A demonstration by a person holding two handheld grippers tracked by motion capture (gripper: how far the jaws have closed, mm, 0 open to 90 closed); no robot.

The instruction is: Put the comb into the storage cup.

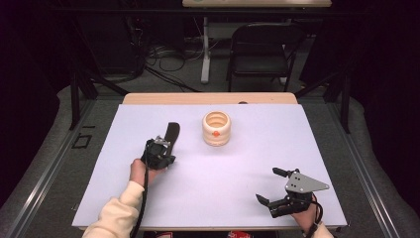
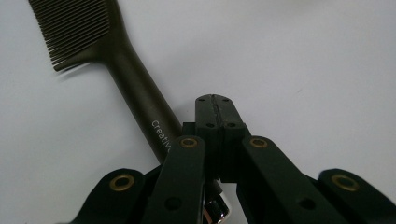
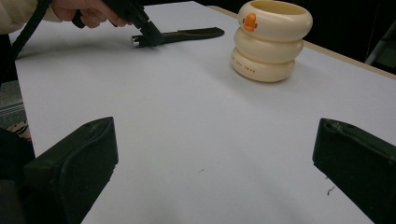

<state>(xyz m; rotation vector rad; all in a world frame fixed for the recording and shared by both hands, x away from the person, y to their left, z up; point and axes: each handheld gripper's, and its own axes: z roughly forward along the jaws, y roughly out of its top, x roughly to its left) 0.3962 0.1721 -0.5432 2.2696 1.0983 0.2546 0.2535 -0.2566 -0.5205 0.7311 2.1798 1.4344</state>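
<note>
Currently my left tongs [image 2: 215, 105], jaws pressed together, sit beside the comb [image 2: 116, 70] handle; its long axis runs toward eleven o'clock on the counter [image 1: 237, 173]. My right tongs [image 1: 270, 186] rest spread, well apart, at four o'clock of the cup [image 1: 216, 128].

One dark comb [image 1: 172, 135] lies on the table [image 1: 223, 193] — and one cream ringed cup [image 1: 216, 128] stands there too. Two grippers are in hand — the left gripper [image 1: 161, 147] and the right gripper [image 1: 272, 186].
</note>
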